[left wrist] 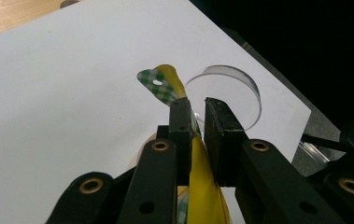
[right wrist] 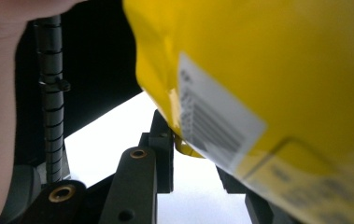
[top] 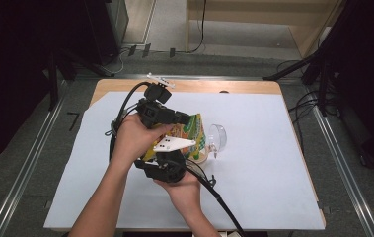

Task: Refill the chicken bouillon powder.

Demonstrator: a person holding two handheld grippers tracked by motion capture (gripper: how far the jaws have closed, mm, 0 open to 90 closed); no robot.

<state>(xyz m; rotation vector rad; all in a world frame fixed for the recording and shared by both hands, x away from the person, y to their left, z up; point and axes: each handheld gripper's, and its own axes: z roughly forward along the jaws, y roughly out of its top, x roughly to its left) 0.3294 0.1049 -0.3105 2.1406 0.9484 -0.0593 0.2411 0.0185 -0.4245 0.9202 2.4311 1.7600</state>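
Snack bag (top: 190,134): yellow, held above the surface (top: 273,168) middle, nearer its far edge
Left tongs (left wrist: 198,123): pinching the bag's upper edge
Right tongs (top: 174,160): pinching the bag's lower part
Clear lid (top: 217,137): just beside the bag

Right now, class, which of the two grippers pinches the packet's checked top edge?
The left gripper, farther up the table: its jaws squeeze the yellow packet below the green-checked tab.
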